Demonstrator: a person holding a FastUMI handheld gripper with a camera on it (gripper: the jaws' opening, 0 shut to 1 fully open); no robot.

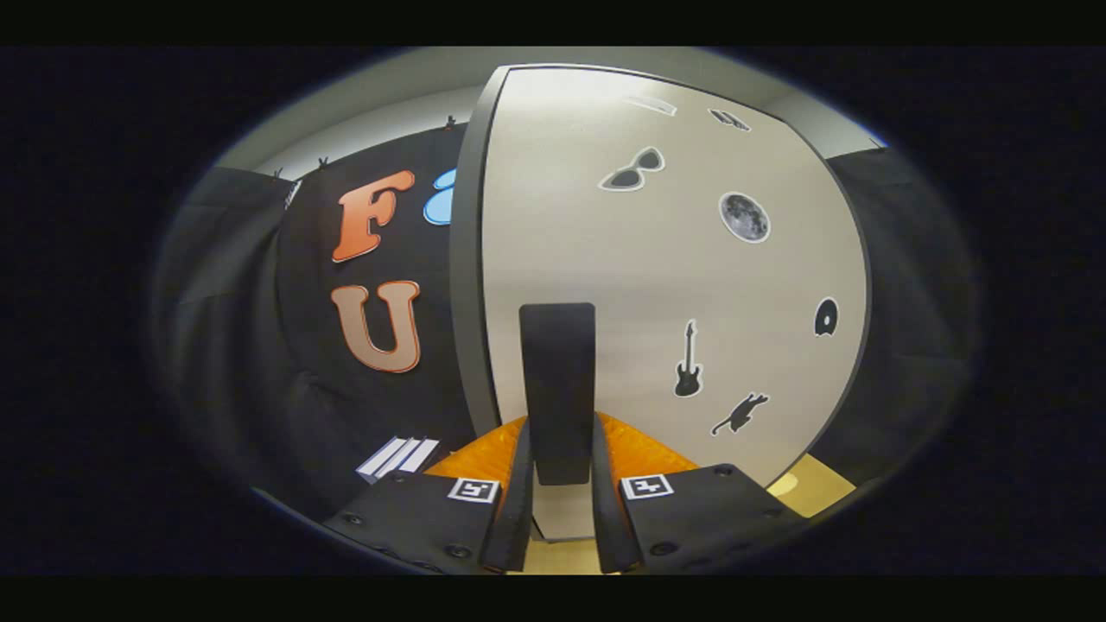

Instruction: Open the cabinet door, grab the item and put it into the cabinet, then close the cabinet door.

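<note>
The gripper (558,510) is closing its two fingers narrowly around the lower end of the upright dark handle (557,389), one finger pressing each side of it. That handle is sitting on the pale cabinet door (605,259), which is carrying stickers beyond the fingers: a guitar (688,361), a cat (740,413), a moon (744,217) and sunglasses (633,169). A small white striped item (397,456) is lying left of the fingers, near the booth wall.

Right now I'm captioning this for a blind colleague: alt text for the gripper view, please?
The gripper has its fingers closed on the dark upright handle of a pale cabinet door. The door carries stickers, including sunglasses, a moon and a guitar.
</note>
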